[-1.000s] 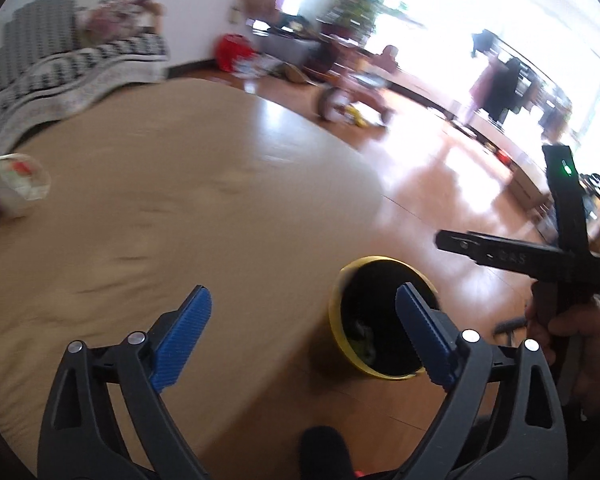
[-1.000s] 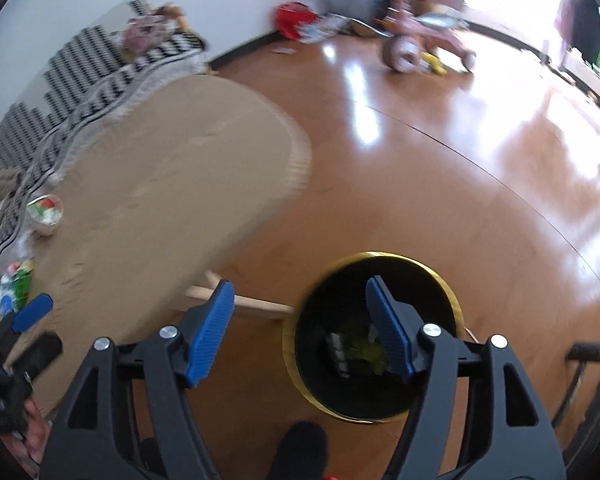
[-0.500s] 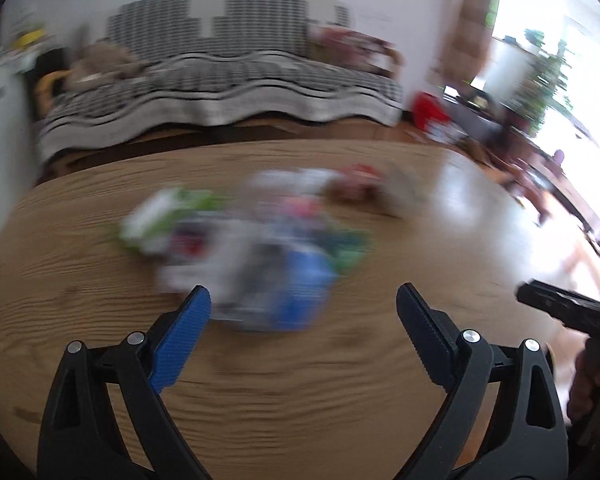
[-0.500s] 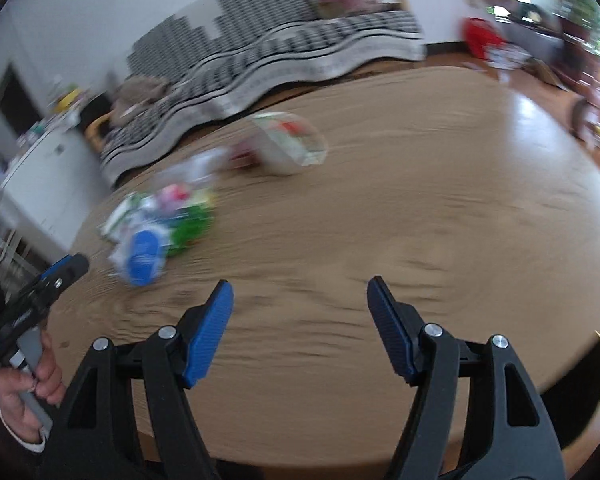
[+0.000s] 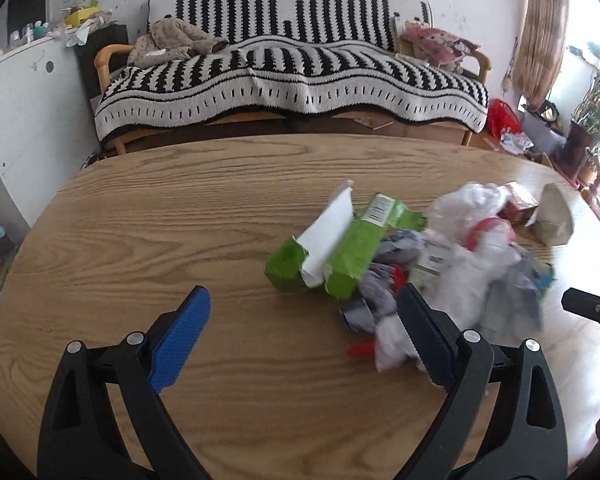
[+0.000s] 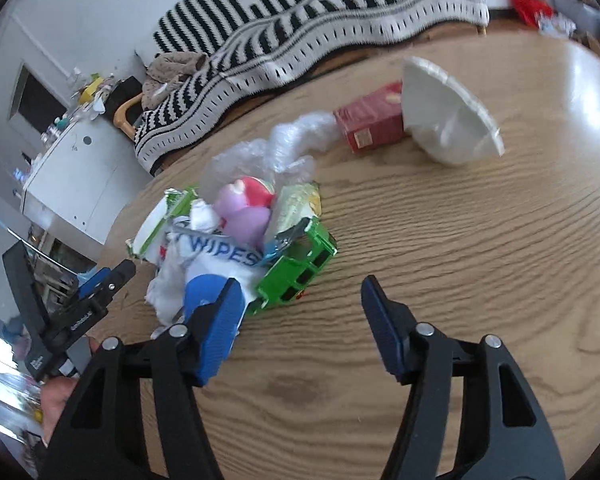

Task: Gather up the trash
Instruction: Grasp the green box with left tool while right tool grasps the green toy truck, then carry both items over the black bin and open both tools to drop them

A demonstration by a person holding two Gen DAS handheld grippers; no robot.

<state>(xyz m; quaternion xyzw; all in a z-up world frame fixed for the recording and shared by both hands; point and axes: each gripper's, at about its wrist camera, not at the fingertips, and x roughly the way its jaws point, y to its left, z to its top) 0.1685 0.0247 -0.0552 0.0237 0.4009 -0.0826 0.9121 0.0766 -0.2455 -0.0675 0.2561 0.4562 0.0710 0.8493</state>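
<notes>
Right wrist view: trash pile [image 6: 236, 232] mid-table [image 6: 460, 264], wipes pack, green carton, thin plastic bag. All likely light, crumply, slippery; best grabbed at carton edge. Right gripper [image 6: 300, 320] empty, jaws closing. Left gripper [image 5: 304, 336] wide apart, empty, beside pile. Bowl [image 6: 448, 120] tipped behind.

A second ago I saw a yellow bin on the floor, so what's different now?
Both grippers have swung away from the bin, which is now out of view, to the trash pile on the wooden table. The right gripper is closing with nothing between its jaws. The left gripper stays open and empty.
</notes>
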